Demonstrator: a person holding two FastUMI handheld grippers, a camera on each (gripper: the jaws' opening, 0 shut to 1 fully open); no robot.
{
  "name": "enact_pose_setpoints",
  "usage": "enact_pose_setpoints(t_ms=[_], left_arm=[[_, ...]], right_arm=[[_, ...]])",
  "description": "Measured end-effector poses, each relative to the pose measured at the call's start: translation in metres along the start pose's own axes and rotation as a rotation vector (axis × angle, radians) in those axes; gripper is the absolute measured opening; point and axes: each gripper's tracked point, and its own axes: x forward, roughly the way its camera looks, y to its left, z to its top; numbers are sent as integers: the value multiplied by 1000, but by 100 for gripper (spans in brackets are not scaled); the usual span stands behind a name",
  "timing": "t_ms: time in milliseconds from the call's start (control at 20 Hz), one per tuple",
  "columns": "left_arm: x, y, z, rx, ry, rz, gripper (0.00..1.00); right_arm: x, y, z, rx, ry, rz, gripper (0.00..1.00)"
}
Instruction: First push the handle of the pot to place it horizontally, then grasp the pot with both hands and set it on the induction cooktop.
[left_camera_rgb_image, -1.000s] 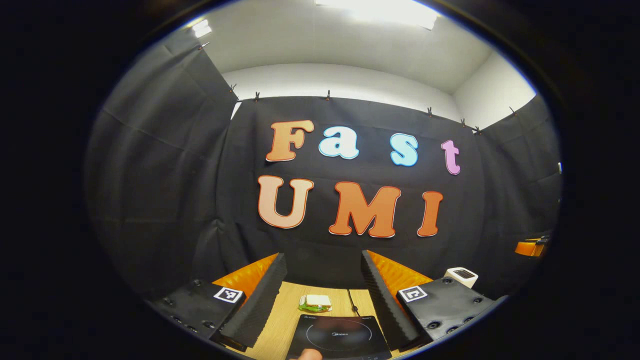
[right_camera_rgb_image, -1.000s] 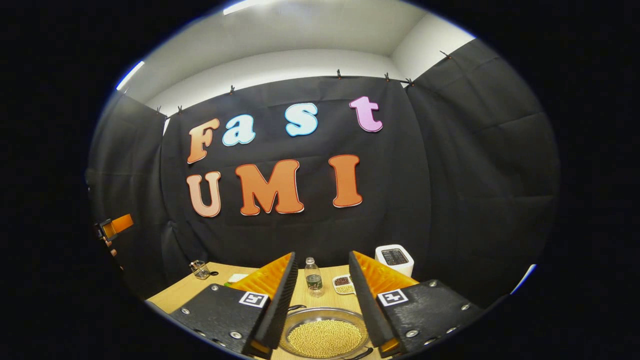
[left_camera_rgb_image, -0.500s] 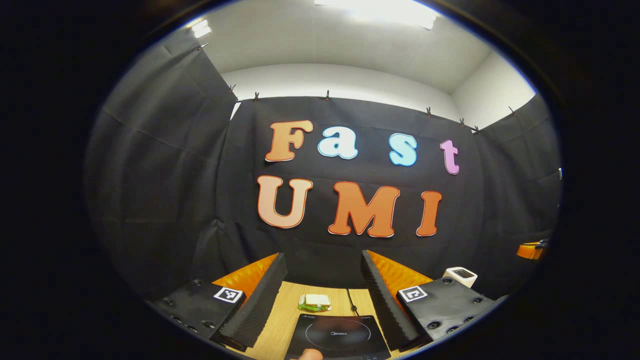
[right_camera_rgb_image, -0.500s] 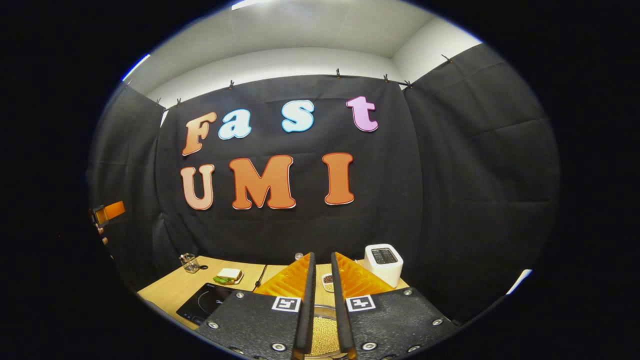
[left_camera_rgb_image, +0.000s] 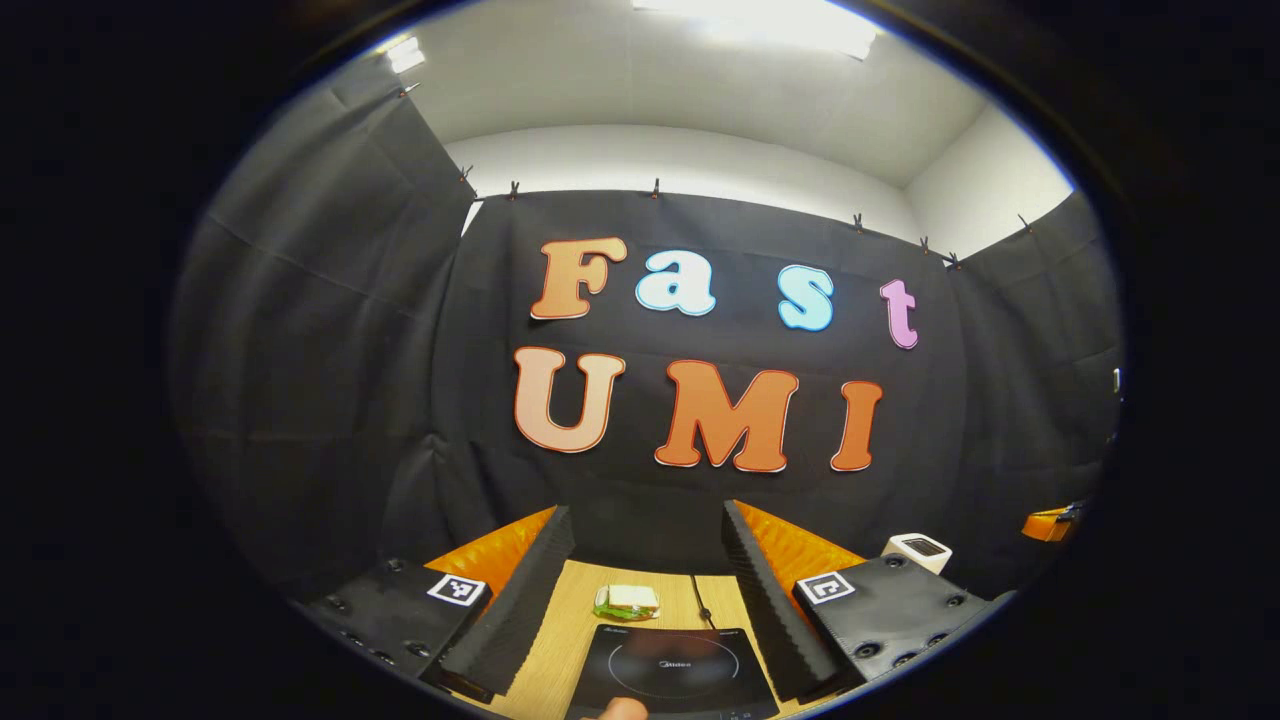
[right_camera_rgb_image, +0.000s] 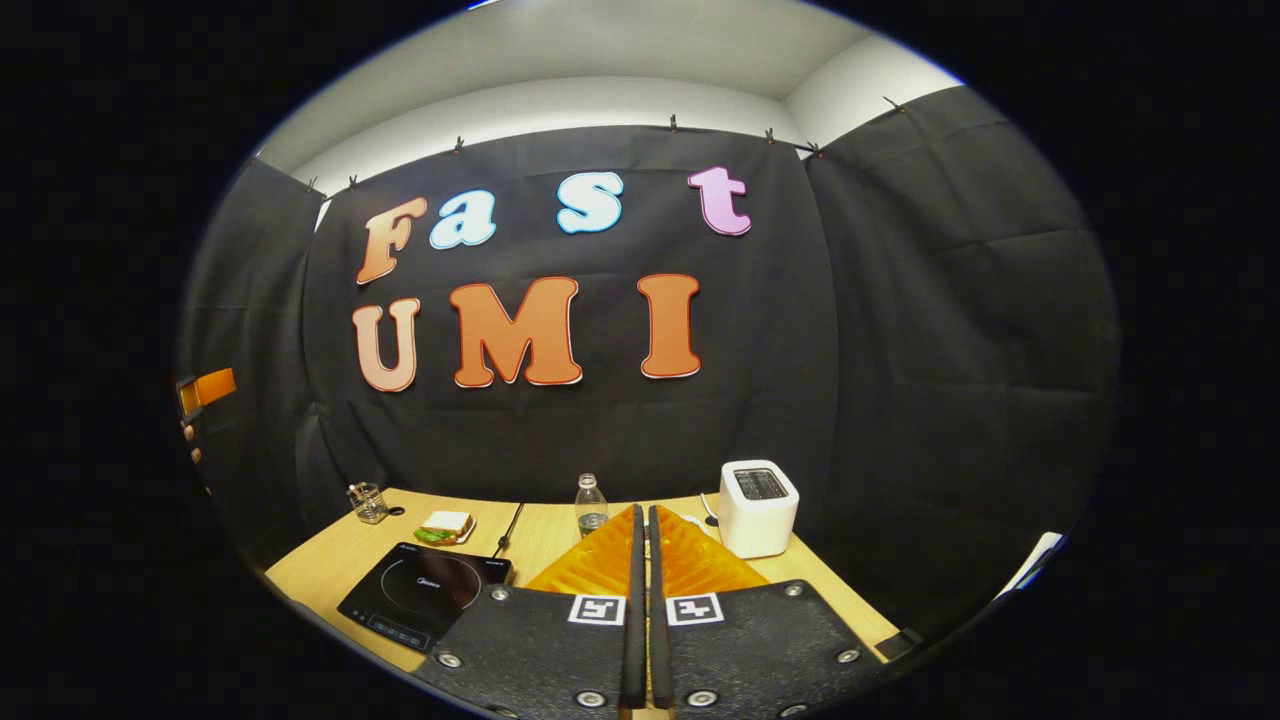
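My left gripper (left_camera_rgb_image: 645, 514) hangs open over the table, with the black induction cooktop (left_camera_rgb_image: 675, 668) lying between and below its fingers. In the right gripper view the same cooktop (right_camera_rgb_image: 425, 595) sits on the wooden table at the lower left. My right gripper (right_camera_rgb_image: 642, 516) is shut, its two fingers pressed flat together with nothing seen between them. The pot is hidden under the right gripper's fingers. The left gripper (right_camera_rgb_image: 205, 387) also appears at the far left edge, held by a hand.
Behind the cooktop lies a sandwich on a plate (right_camera_rgb_image: 445, 525), with a small glass jar (right_camera_rgb_image: 367, 500) to its left. A water bottle (right_camera_rgb_image: 590, 503) and a white toaster (right_camera_rgb_image: 758, 505) stand at the back. A cable (right_camera_rgb_image: 508, 528) runs from the cooktop.
My right gripper went from open to shut, and its view rose and swung, so the pot of beans slid out of sight beneath the fingers. The left gripper barely moved.
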Motion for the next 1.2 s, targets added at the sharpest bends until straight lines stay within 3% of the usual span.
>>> enact_pose_setpoints(t_ms=[1200], left_arm=[[-1, 1, -9, 2, 36, 1, 97]], right_arm=[[-22, -13, -155, -31, 289, -20, 0]])
